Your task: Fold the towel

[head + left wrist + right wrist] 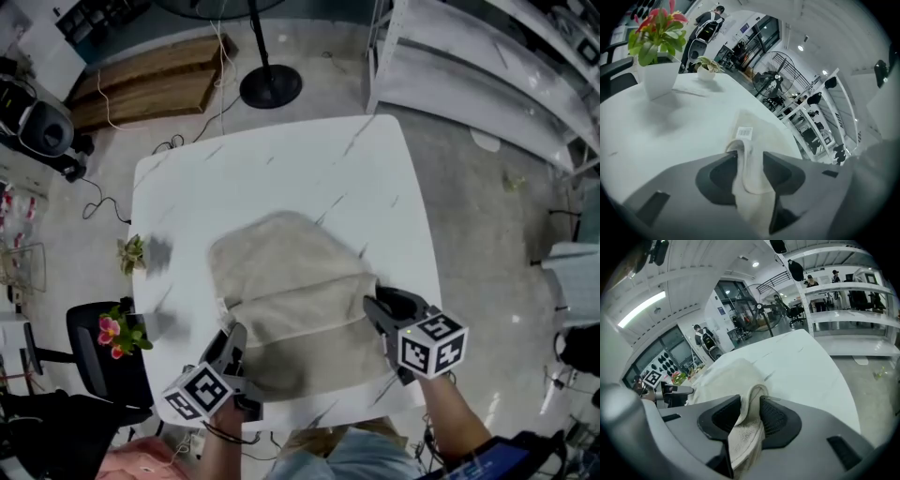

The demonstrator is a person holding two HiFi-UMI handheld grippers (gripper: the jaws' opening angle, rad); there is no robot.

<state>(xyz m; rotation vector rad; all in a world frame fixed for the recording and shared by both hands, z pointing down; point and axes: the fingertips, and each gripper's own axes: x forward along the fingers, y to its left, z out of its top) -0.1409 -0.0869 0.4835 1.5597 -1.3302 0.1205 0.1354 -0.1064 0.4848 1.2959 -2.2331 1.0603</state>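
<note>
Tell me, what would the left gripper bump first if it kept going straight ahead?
Probably the beige towel: its edge already sits between the left gripper's jaws, the rest just ahead on the white table.

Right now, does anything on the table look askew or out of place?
The beige cloth towel lies crooked on the white marbled table: its far edge bulges round and the layers do not line up. Nothing spilled.

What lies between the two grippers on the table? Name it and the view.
The folded beige towel spans the whole stretch between the left gripper and the right gripper; the head view shows it.
</note>
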